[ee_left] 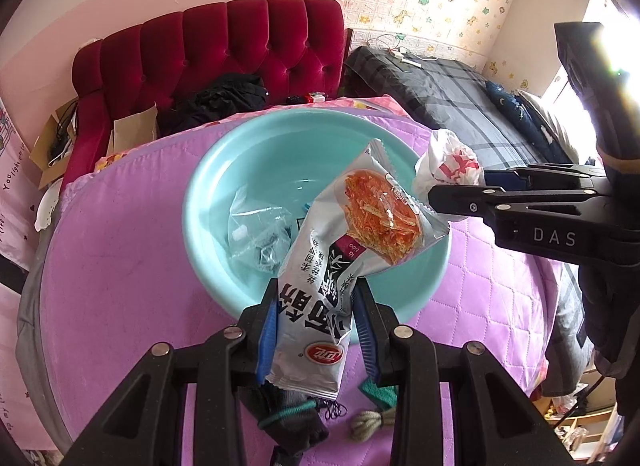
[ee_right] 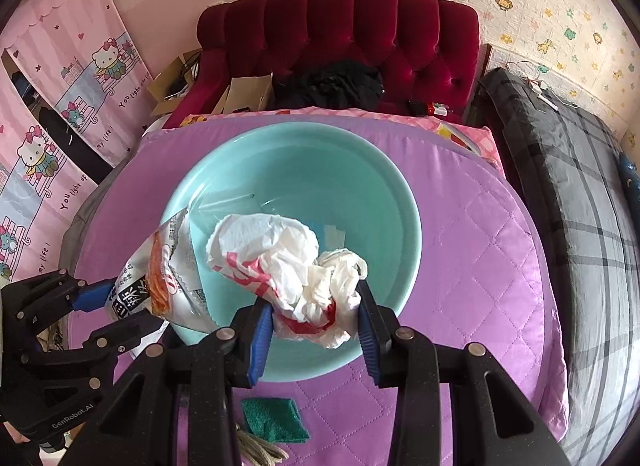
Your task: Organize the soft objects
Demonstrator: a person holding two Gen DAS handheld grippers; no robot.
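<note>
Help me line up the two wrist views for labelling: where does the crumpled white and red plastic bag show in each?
Left wrist: the white and red plastic bag is at right of centre, pinched by the right gripper reaching in from the right edge.
Right wrist: the bag is at centre, low, between that gripper's blue pads.
Shared landmark: the turquoise basin beneath it.

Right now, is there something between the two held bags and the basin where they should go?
Nothing visible blocks them. The snack bag in the left claw and the white bag in the right claw hang over the open basin, which holds only a clear bag.
</note>
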